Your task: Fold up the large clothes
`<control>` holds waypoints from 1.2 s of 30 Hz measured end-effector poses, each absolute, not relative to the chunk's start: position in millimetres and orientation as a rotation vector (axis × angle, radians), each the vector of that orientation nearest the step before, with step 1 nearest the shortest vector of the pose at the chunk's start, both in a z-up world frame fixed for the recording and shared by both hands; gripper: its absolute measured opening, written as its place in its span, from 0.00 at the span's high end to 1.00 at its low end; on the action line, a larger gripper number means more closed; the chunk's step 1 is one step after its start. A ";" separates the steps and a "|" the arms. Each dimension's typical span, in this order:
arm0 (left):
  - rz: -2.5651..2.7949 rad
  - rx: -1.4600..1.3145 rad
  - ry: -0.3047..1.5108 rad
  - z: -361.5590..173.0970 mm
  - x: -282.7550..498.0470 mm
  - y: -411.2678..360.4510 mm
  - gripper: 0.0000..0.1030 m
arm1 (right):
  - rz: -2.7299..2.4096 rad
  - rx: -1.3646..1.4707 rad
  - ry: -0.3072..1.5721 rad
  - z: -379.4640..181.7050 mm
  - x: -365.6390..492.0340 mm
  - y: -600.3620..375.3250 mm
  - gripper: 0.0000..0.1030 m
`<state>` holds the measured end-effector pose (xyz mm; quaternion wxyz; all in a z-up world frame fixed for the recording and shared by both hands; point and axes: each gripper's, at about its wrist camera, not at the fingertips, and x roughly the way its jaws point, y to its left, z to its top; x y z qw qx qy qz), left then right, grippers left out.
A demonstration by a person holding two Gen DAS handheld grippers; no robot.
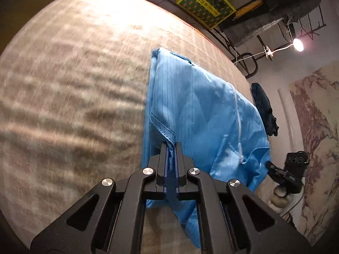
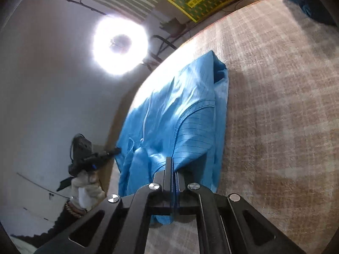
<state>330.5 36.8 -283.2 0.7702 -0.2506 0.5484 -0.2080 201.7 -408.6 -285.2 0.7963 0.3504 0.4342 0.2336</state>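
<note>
A light blue pinstriped garment (image 1: 190, 105) with a white zipper lies partly folded on the beige checked tablecloth (image 1: 74, 84). In the left wrist view my left gripper (image 1: 170, 146) is shut on a stitched seam at the garment's near edge, and blue fabric shows between its fingers. In the right wrist view my right gripper (image 2: 172, 163) is shut on another near edge of the garment (image 2: 180, 110). Each view also shows the other gripper at the garment's side: the right gripper (image 1: 275, 170), and the left gripper (image 2: 110, 153) held by a gloved hand (image 2: 89, 188).
A dark blue cloth (image 1: 263, 108) lies at the table's far edge. A yellow-green box (image 1: 206, 2) and a wire rack (image 1: 275, 21) stand beyond the table. A bright ring light (image 2: 120, 44) glares to the left. Bare tablecloth (image 2: 275, 105) stretches beside the garment.
</note>
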 end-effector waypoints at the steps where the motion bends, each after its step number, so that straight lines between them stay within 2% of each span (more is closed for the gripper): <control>1: -0.444 -0.548 1.197 -287.7 329.7 35.9 0.98 | 0.489 0.757 0.952 -293.3 202.4 -409.6 1.00; 4: -0.409 -0.532 1.232 -303.1 328.4 36.2 0.98 | 0.446 0.722 1.044 -317.4 207.6 -395.6 1.00; 11: -0.395 -0.410 1.204 -289.3 321.2 36.3 0.93 | 0.407 0.570 1.070 -298.6 216.1 -384.8 1.00; 14: -0.373 -0.336 1.179 -271.8 310.4 40.9 0.93 | 0.401 0.457 1.079 -274.0 209.0 -383.7 0.88; 15: -0.356 -0.312 1.158 -264.2 307.0 42.9 0.93 | 0.398 0.427 1.059 -262.9 208.1 -384.7 0.79; 20: -0.378 -0.301 1.038 -219.2 313.7 35.0 0.93 | 0.373 0.335 0.871 -204.6 223.3 -387.4 0.72; 21: -0.390 -0.299 1.025 -213.2 320.2 28.4 0.93 | 0.359 0.314 0.850 -199.5 231.6 -384.9 0.66; 29: -0.411 -0.237 0.979 -203.9 399.3 -40.5 0.93 | 0.324 0.159 0.852 -210.0 339.8 -333.3 0.68; 36: -0.376 -0.143 1.106 -269.5 432.3 -72.6 0.93 | 0.287 0.060 0.947 -247.5 373.6 -319.9 0.72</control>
